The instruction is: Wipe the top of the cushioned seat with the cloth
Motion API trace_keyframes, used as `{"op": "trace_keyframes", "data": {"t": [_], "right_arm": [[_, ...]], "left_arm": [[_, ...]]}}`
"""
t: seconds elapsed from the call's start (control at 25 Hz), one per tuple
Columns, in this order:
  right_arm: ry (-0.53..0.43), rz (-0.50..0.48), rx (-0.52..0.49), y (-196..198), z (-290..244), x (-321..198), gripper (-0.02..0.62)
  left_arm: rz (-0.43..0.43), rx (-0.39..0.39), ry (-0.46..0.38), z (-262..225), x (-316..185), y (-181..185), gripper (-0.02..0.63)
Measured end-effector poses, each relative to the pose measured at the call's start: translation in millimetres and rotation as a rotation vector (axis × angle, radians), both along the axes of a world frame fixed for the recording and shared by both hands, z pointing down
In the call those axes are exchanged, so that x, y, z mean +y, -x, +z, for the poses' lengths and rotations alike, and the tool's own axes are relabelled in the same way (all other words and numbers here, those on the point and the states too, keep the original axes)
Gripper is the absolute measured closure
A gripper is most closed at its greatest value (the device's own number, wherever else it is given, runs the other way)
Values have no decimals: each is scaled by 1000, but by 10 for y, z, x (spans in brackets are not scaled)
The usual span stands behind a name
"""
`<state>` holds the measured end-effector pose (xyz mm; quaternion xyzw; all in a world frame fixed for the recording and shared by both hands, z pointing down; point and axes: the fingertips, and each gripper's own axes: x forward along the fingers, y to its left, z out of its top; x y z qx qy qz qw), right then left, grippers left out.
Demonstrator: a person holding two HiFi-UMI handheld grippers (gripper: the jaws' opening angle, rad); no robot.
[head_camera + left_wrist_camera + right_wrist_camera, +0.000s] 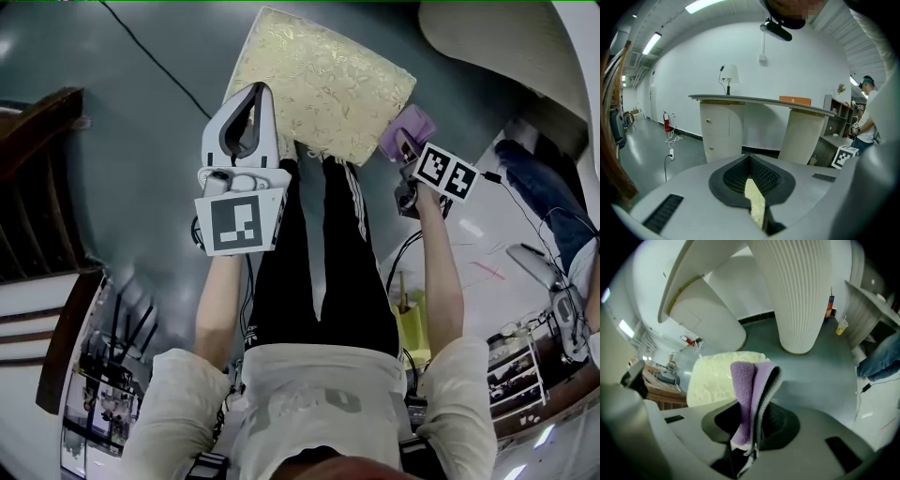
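The cushioned seat (319, 80) is a cream, gold-patterned square on the floor ahead of my legs. My left gripper (251, 98) hangs over its near left corner, jaws together and holding nothing. In the left gripper view the left gripper (752, 161) shows only a thin slit, with a strip of the cushioned seat (755, 206) visible through it. My right gripper (408, 141) is off the seat's near right corner, shut on a folded purple cloth (405, 129). In the right gripper view the cloth (747, 390) stands up out of the right gripper (750, 432), with the seat (717, 378) beyond.
A white ribbed column (799, 296) stands just past the seat, under a curved counter (754, 101). Dark wooden furniture (37, 187) is at the left. A black cable (155, 56) runs across the grey floor. Another person (539, 183) is at the right, near shelves.
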<state>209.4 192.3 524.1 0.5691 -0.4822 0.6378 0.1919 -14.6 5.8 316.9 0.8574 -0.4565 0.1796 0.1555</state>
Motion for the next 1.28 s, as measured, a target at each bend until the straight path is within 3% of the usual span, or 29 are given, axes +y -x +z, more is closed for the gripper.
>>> {"op": "trace_keyframes", "data": {"t": [0.16,0.36,0.56,0.72,1.0,1.28], "right_arm": [[-252,83,-124,262,-861,-758,497],[-564,-17,-303,940,-1893,-1735,497],[-733,-84,-444,1616,-2320,-2326,497],[-748,-114,-525,2198,-2380,-2403,497],[-663,-224,-577,2936,-1979,-2166,497],[-543,-321,-480,3499,-1184,-1881,497]], "left_arm": [[-30,-8,-19,-90,-86,199,600],[-86,-17,-46,-187,-182,422,600],[-167,-14,-73,-262,-294,705,600],[-216,-31,-78,-228,-279,1036,600],[-291,-52,-53,-1,-224,1458,600],[-313,-54,-30,191,-220,1782,600]]}}
